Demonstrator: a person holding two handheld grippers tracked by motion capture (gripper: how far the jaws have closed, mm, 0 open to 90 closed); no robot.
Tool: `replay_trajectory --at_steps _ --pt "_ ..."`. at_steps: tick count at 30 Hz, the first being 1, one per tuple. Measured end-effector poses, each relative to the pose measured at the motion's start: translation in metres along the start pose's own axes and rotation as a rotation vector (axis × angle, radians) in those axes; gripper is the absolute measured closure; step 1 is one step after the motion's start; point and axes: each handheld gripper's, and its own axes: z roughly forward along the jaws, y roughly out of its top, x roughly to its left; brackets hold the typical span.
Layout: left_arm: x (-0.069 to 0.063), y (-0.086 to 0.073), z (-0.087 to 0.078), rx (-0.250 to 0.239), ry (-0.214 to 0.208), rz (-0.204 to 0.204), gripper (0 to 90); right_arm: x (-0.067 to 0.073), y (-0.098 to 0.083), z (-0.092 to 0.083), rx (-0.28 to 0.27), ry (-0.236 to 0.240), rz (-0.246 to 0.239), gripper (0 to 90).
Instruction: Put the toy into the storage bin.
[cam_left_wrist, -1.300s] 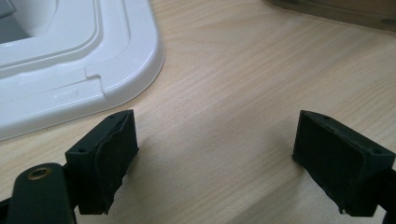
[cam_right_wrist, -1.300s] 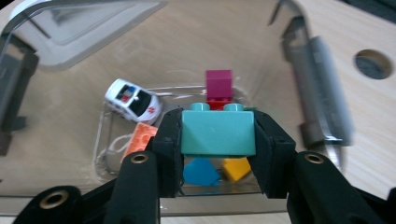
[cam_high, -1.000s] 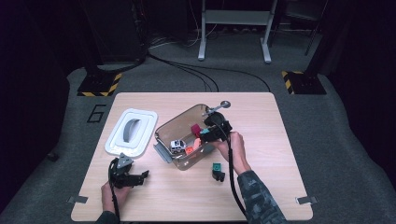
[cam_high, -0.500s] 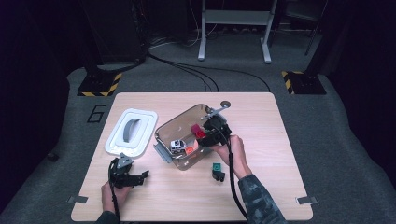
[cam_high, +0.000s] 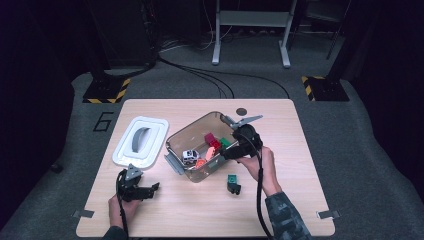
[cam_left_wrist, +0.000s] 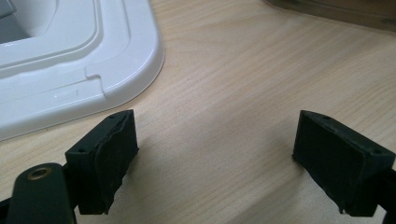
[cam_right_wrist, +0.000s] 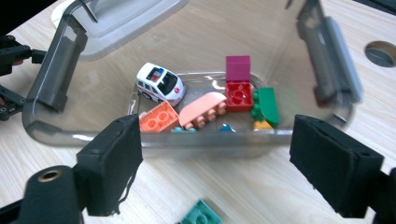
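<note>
Jaws of the right gripper (cam_right_wrist: 215, 163) just opened, empty, at frame centre over the bin (cam_high: 172, 159); left gripper (cam_high: 150, 190) agape; green brick (cam_high: 232, 183) below risks being knocked aside.

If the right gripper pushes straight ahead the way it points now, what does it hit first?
Most likely the near wall of the clear plastic bin, which stands right ahead of the open right gripper. The toy bricks and white toy car lie behind that wall. Depth is hard to judge.
</note>
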Motion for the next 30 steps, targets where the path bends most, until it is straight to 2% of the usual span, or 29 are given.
replay_trajectory --at_steps 5,9,16,20,24,28,30 --pt "0.0 0.0 0.0 -0.001 0.0 0.0 13.5 -0.007 -0.017 -0.009 -0.006 -0.009 0.015 14.6" --pt "0.0 0.0 0.0 -0.001 0.0 0.0 13.5 -0.01 -0.034 -0.007 0.013 -0.01 0.029 14.1" --pt "0.0 0.0 0.0 -0.001 0.0 0.0 13.5 -0.01 -0.069 0.01 0.077 0.011 0.055 11.3" --pt "0.0 0.0 0.0 -0.001 0.0 0.0 13.5 -0.005 -0.082 0.019 0.097 0.034 0.046 15.1" --pt "0.0 0.0 0.0 0.0 0.0 0.0 13.5 0.006 -0.09 0.029 0.131 0.041 0.033 27.5" --pt "0.0 0.0 0.0 -0.001 0.0 0.0 13.5 0.013 -0.097 0.039 0.166 0.045 0.013 45.7" --pt "0.0 0.0 0.0 -0.001 0.001 0.0 13.5 0.016 -0.099 0.042 0.187 0.045 -0.003 51.9"
